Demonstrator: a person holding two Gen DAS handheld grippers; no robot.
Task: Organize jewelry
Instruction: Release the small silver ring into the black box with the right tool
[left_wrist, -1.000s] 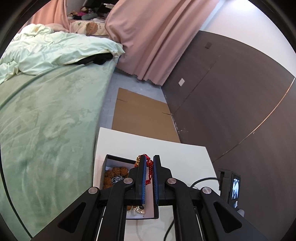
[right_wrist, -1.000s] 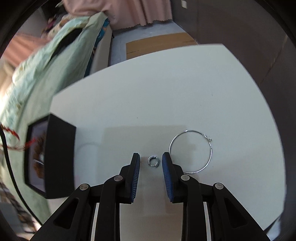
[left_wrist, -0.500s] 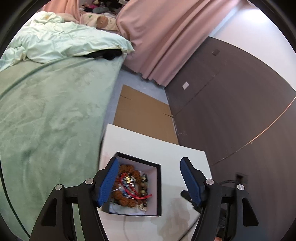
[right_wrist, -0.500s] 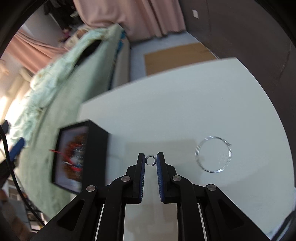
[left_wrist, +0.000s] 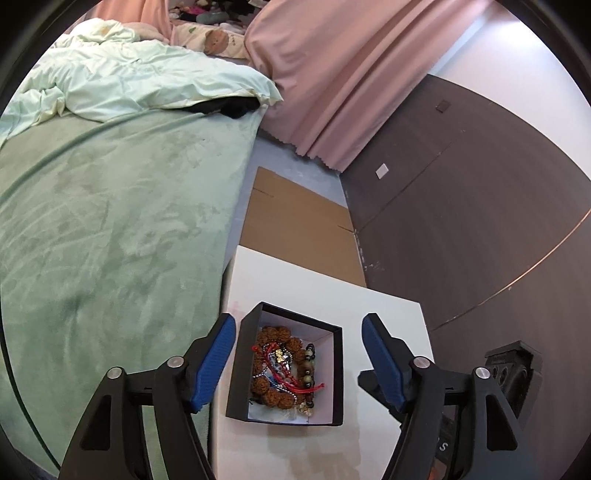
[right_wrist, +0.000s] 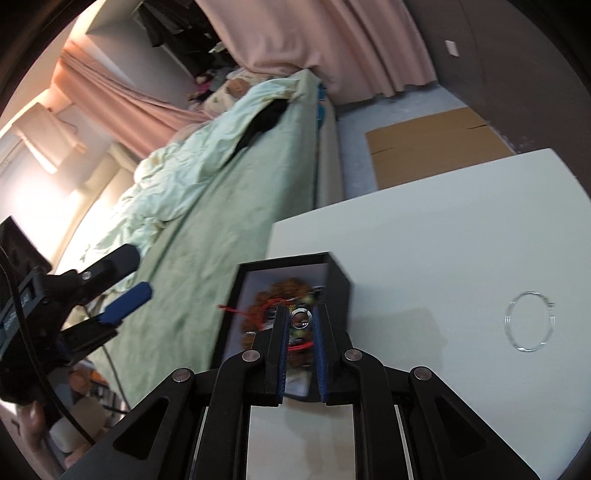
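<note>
Right gripper (right_wrist: 301, 319): blue pads drawn narrow and clamped on a small silver ring (right_wrist: 301, 318), a plain shiny band held at the fingertips, seen face-on with its hole showing; it hangs over the near end of the box. Left gripper (left_wrist: 297, 363): jaws wide and opening further, nothing between the pads, which straddle the box without touching it; in the right wrist view it shows at 9 o'clock with one blue pad (right_wrist: 127, 301) over the bedding. Black box (left_wrist: 338, 373): open-topped, square, dark walls, pale lining, standing on the white table (left_wrist: 388, 314) near its bed-side edge. Contents: a bracelet of large knobbly brown beads (left_wrist: 275, 334) curled along the 9 to 12 o'clock side, red cord (left_wrist: 291, 382) tangled across the middle with loose ends toward 4 o'clock, a fine silver bead chain among it, and a string of dark and pale beads (left_wrist: 309, 365) along the 3 o'clock wall. Thin wire hoop (right_wrist: 530, 320): large, silvery, lying flat on the table at 3 o'clock of the right gripper, well apart from the box. Surroundings: green bed cover (left_wrist: 110, 240) at 9 o'clock, flattened cardboard (left_wrist: 295, 229) on the floor at 12 o'clock, pink curtain (left_wrist: 332, 74) beyond.
</note>
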